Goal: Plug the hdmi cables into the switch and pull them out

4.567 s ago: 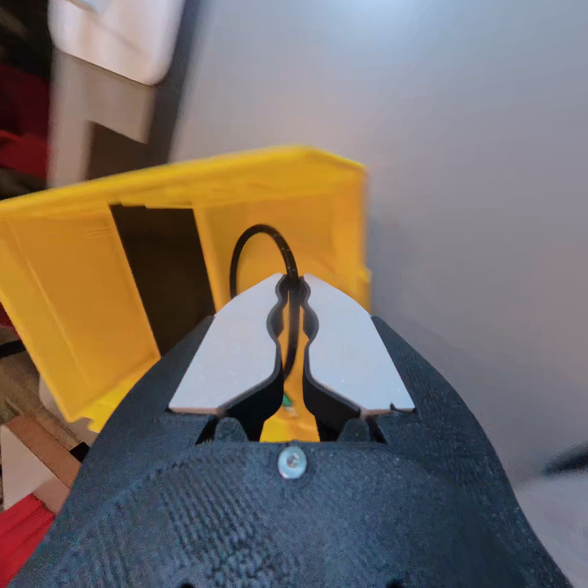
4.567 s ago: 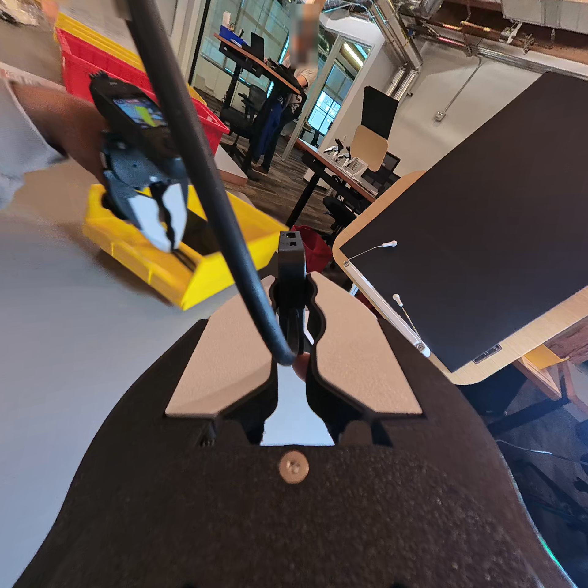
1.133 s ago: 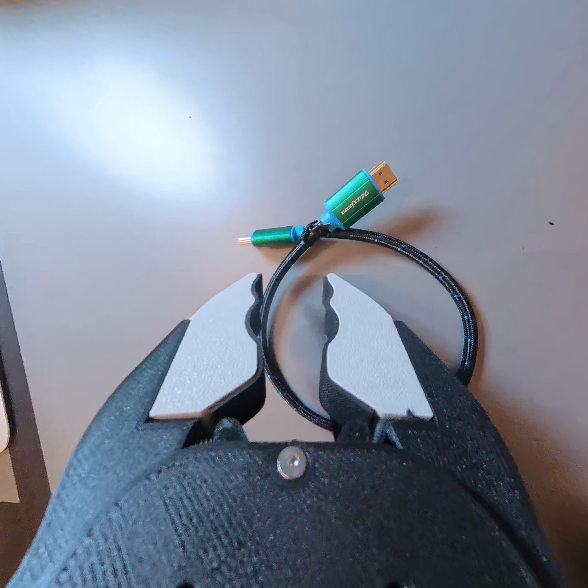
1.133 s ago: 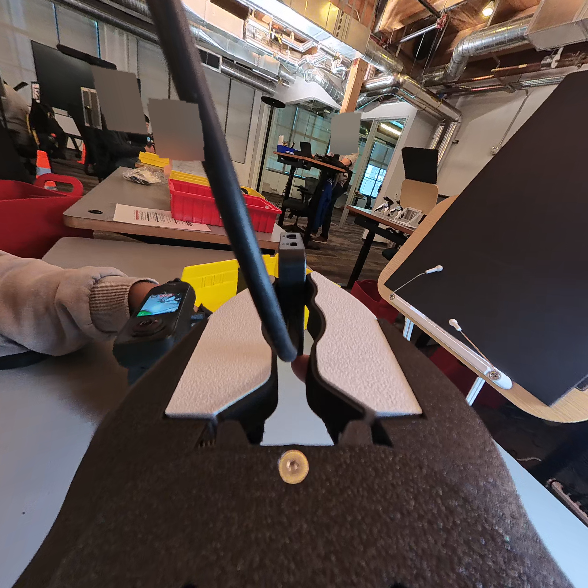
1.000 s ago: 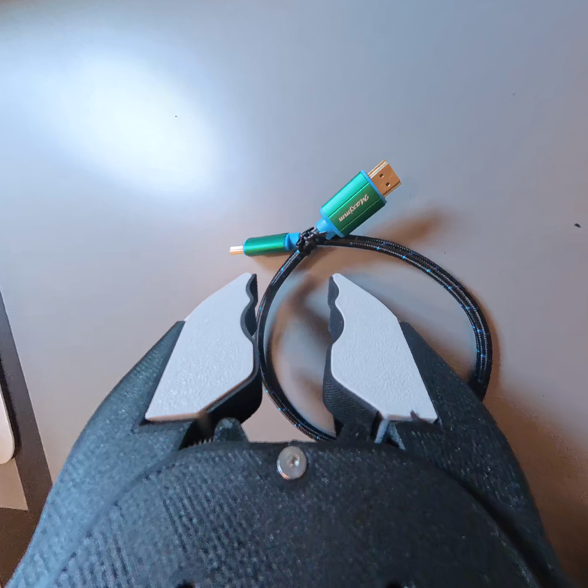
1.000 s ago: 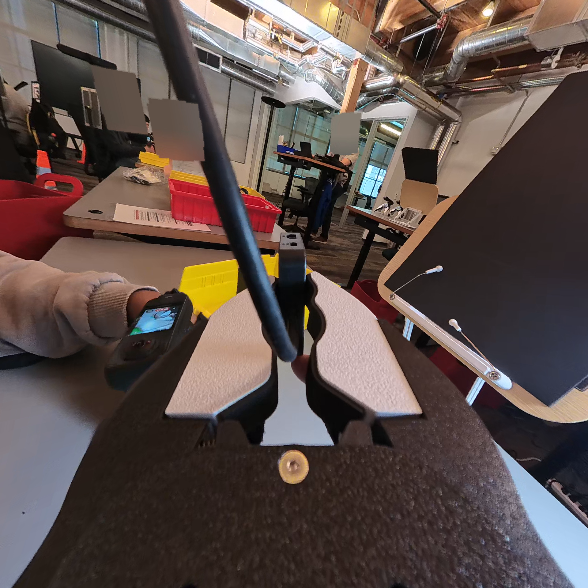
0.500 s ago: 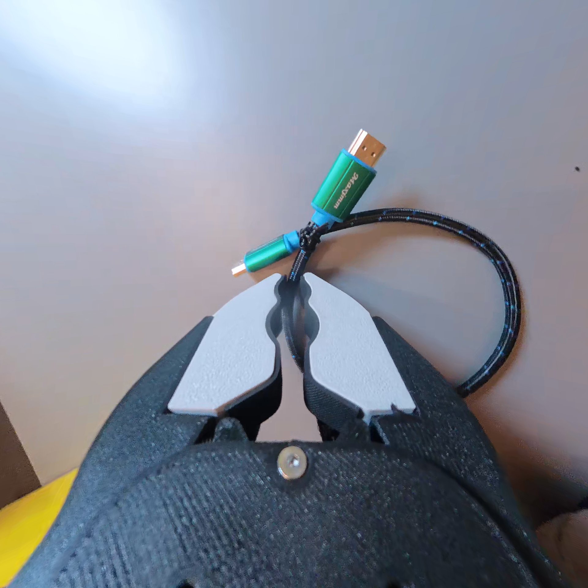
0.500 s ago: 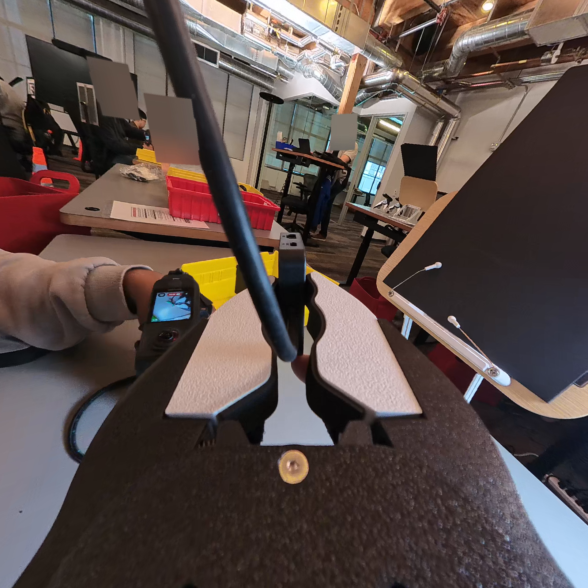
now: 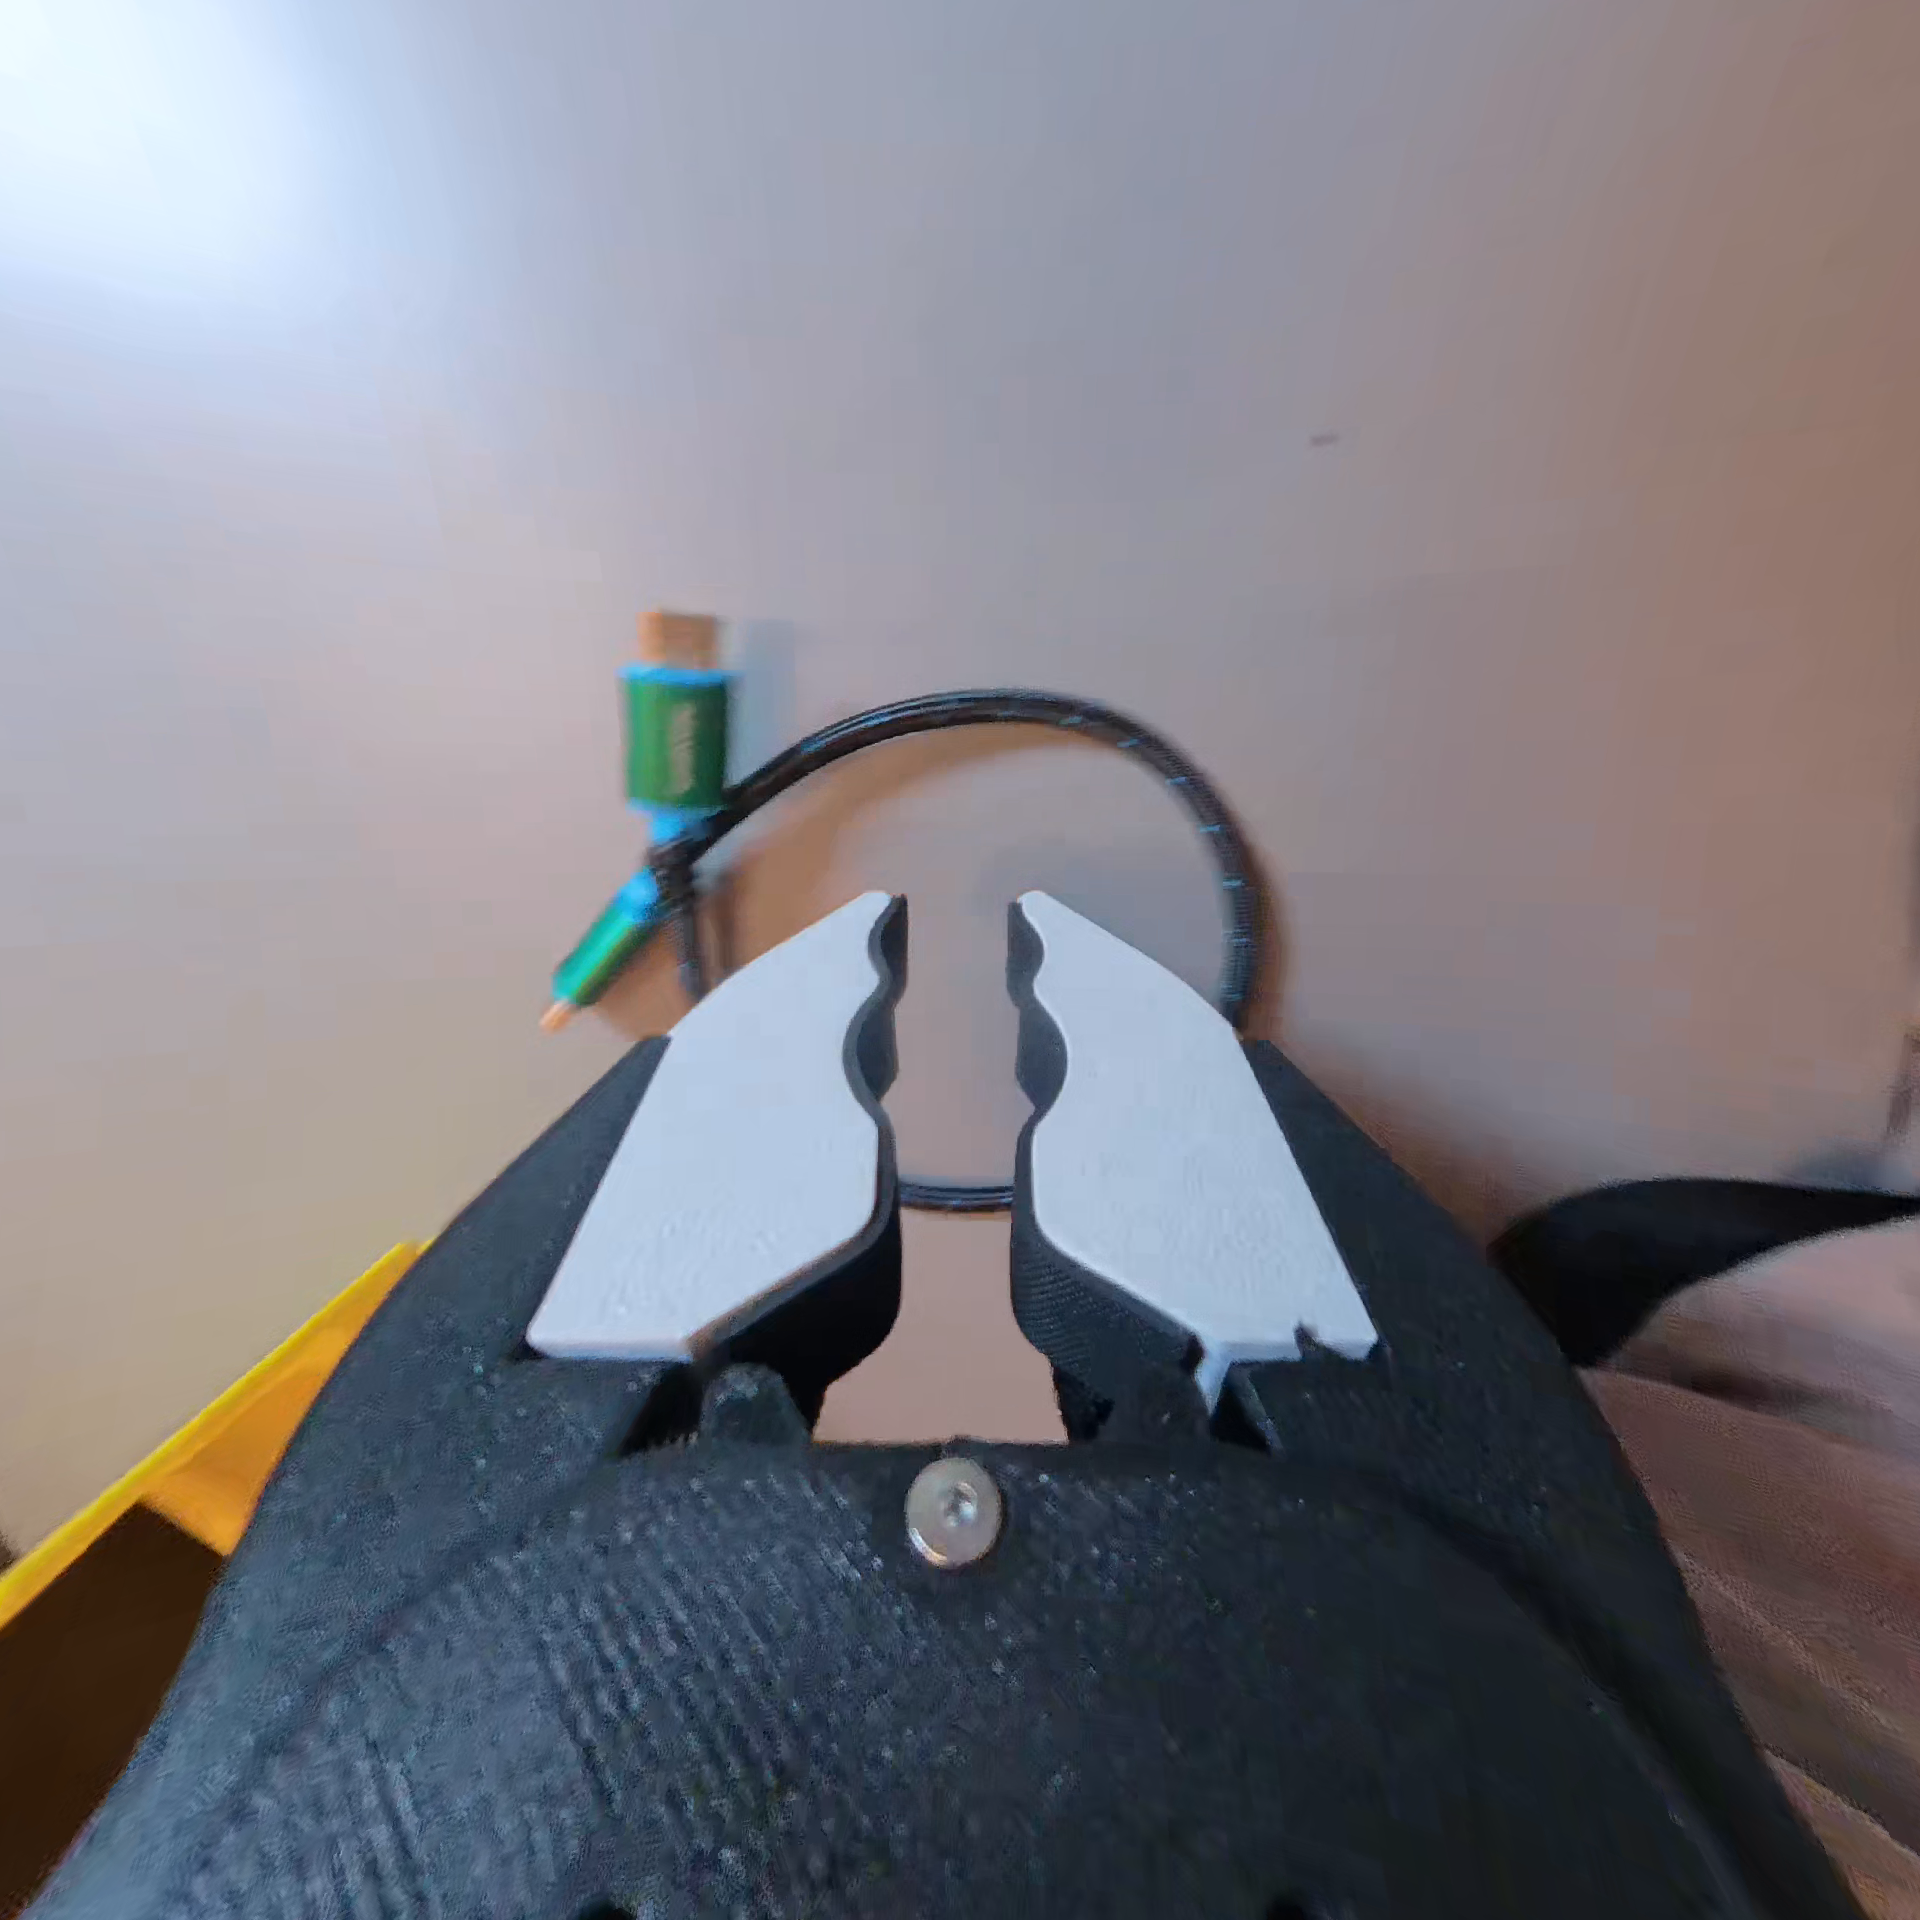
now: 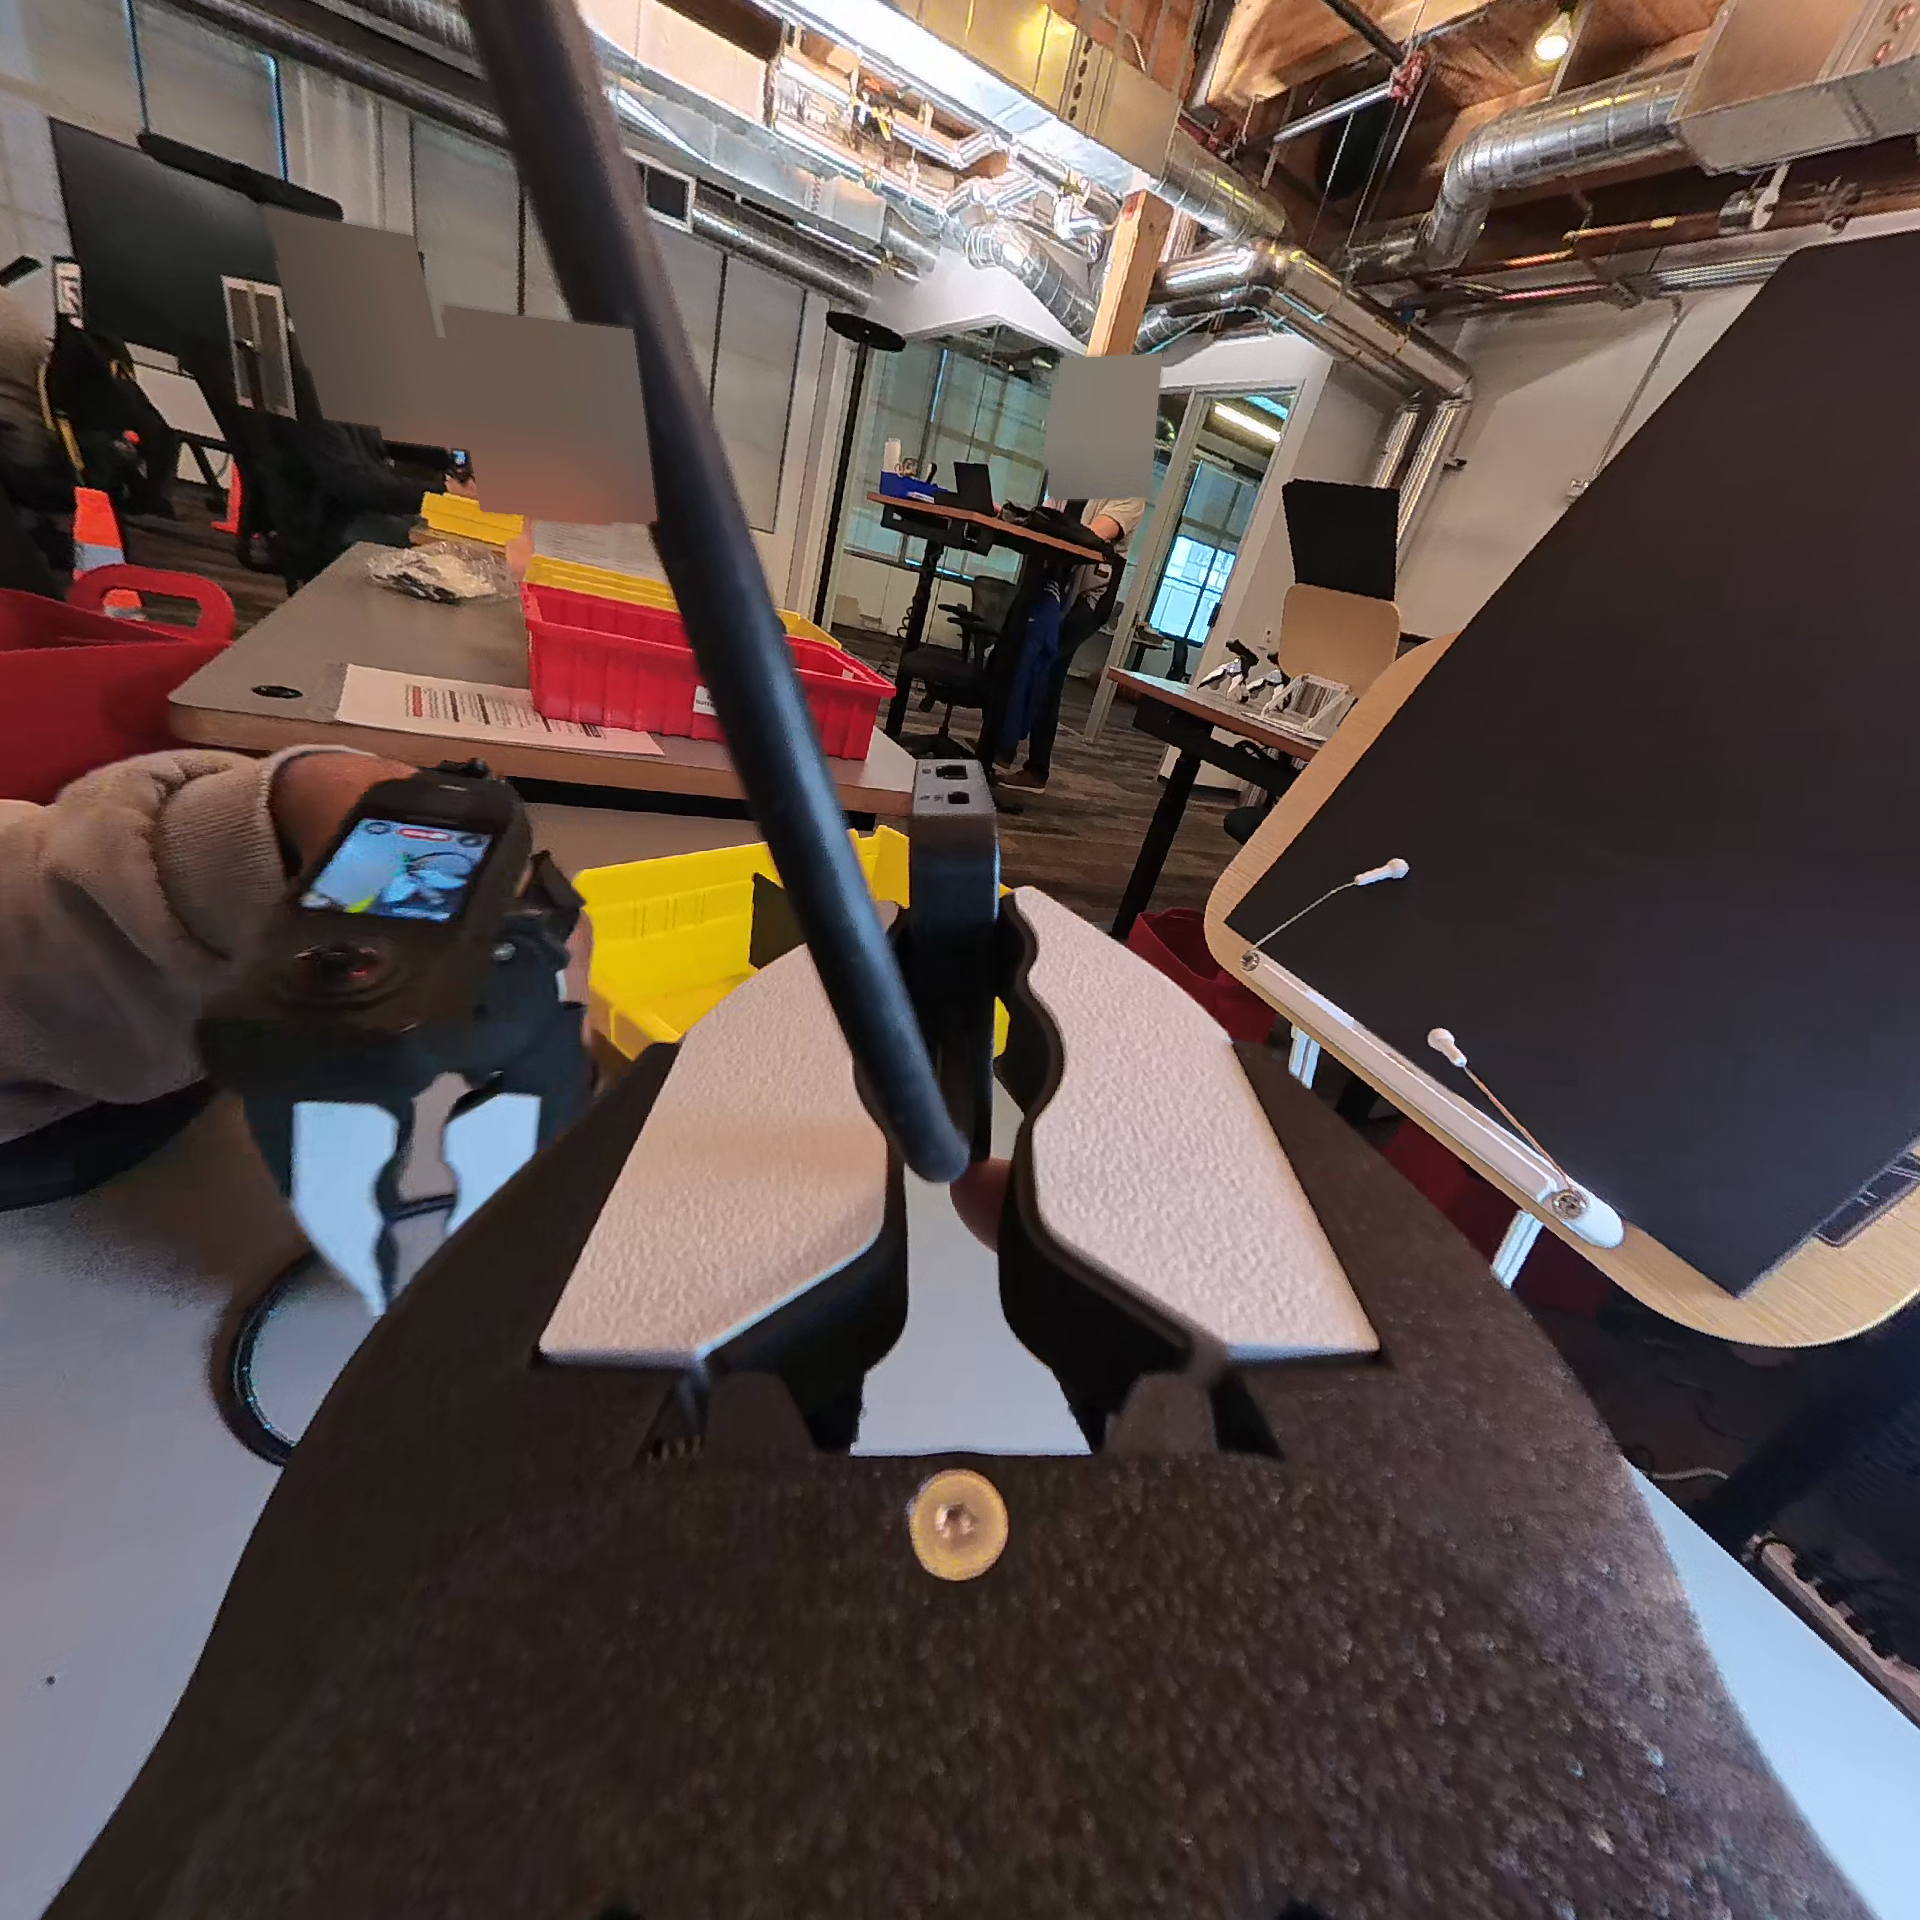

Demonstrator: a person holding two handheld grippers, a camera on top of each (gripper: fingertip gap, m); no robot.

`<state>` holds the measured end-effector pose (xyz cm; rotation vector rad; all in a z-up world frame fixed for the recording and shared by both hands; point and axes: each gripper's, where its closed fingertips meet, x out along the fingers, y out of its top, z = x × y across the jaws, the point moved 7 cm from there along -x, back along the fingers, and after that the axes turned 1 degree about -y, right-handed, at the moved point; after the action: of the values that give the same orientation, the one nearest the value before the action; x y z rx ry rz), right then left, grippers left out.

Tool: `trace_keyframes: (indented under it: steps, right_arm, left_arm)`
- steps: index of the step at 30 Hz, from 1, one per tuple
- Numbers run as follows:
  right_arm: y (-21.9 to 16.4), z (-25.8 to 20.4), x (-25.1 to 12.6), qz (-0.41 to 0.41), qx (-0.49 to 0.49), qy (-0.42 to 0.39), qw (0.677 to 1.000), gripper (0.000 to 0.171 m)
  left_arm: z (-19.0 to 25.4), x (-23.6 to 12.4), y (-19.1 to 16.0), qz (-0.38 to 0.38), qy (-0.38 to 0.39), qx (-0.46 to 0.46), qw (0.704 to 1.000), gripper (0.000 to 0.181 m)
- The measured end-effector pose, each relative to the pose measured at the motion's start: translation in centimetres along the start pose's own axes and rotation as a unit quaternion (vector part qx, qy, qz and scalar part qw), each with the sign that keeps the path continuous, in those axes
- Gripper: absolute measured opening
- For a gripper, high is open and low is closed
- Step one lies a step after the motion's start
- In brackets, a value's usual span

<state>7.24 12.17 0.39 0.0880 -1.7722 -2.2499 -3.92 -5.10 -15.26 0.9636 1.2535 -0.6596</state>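
A short braided black HDMI cable (image 9: 1195, 790) lies in a loop on the grey table (image 9: 1351, 416). Its two green plugs (image 9: 675, 748) are tied together at the loop's left side. My left gripper (image 9: 956, 914) is open and empty just above the loop, and a stretch of cable shows in the gap between its fingers. My right gripper (image 10: 951, 920) is shut on a small black switch (image 10: 948, 821), held upright with its ports facing up. A thick black cable (image 10: 727, 582) rises from the switch. The left gripper also shows in the right wrist view (image 10: 405, 1174), above the cable loop (image 10: 249, 1371).
A yellow bin (image 10: 675, 925) stands behind the grippers, and its corner shows in the left wrist view (image 9: 208, 1403). A black strap (image 9: 1662, 1236) and a sleeve lie at the right. A tilted black board (image 10: 1662, 727) stands to the right. Red bins (image 10: 644, 665) sit on another table. There is about 25 cm between the tips of the two grippers. My right tips are about 45 cm from the black strap (image 9: 1662, 1236), my left tips only 20 cm.
Half a second ago my left gripper was shut on the braided cable near its plugs. It has opened and let go, and the cable lies turned on the table. The right gripper still holds the switch.
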Motion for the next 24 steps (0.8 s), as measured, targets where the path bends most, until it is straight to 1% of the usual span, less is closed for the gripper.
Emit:
trace_keyframes:
  steps: [3, 6, 9, 10, 17, 21, 24]
  right_arm:
    - [0.1, 0.1, -0.2, 0.000, -0.002, -0.005, 1.000, 0.014]
    - [0.5, 0.2, -0.6, 0.004, -0.007, -0.010, 1.000, 0.014]
    - [0.9, 0.5, -1.2, 0.013, -0.008, -0.017, 1.000, 0.014]
    - [1.1, 0.6, -1.4, 0.016, -0.007, -0.020, 1.000, 0.014]
    - [1.5, 1.3, -2.4, 0.026, -0.005, -0.035, 0.999, 0.014]
    - [1.7, 1.3, -2.6, 0.027, -0.009, -0.038, 0.999, 0.014]
    - [1.5, 1.4, -2.5, 0.025, -0.005, -0.040, 0.999, 0.014]
  left_arm:
    - [1.8, 1.1, 1.0, -0.032, -0.040, 0.021, 0.998, 0.019]
    - [2.3, 2.8, 0.9, -0.084, -0.066, 0.011, 0.994, 0.024]
    - [2.5, 4.0, 0.9, -0.111, -0.084, 0.004, 0.990, 0.026]
    - [2.5, 4.2, 1.0, -0.115, -0.082, 0.003, 0.990, 0.023]
    - [3.7, 4.2, 2.5, -0.108, -0.077, 0.017, 0.991, 0.036]
    - [4.8, 3.4, 3.1, -0.088, -0.080, 0.033, 0.992, 0.033]
    - [5.6, 4.0, 2.8, -0.122, -0.067, 0.032, 0.990, 0.034]
